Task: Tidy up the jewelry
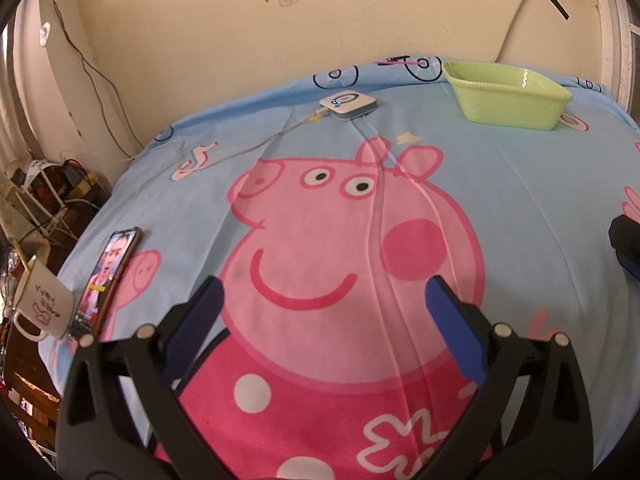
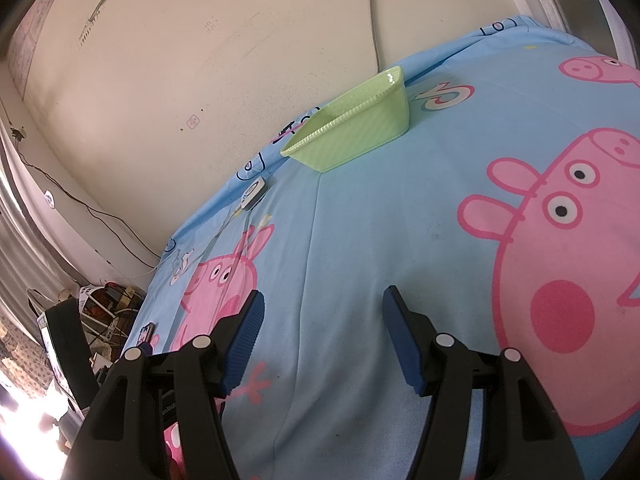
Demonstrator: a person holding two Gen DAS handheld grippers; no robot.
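Note:
A light green plastic basket (image 1: 508,96) stands at the far right of the bed, near the wall; it also shows in the right wrist view (image 2: 352,132). No jewelry shows in either view. My left gripper (image 1: 324,300) is open and empty, held low over the pink pig print on the blue sheet (image 1: 520,200). My right gripper (image 2: 322,304) is open and empty over the blue sheet (image 2: 360,240), well short of the basket. A dark part of the right gripper shows at the right edge of the left wrist view (image 1: 626,244).
A white square device (image 1: 348,105) with a cable lies near the back edge; it also shows in the right wrist view (image 2: 254,194). A phone (image 1: 106,280) with a lit screen and a white mug (image 1: 42,306) sit at the left edge. Clutter and wires fill the floor at left.

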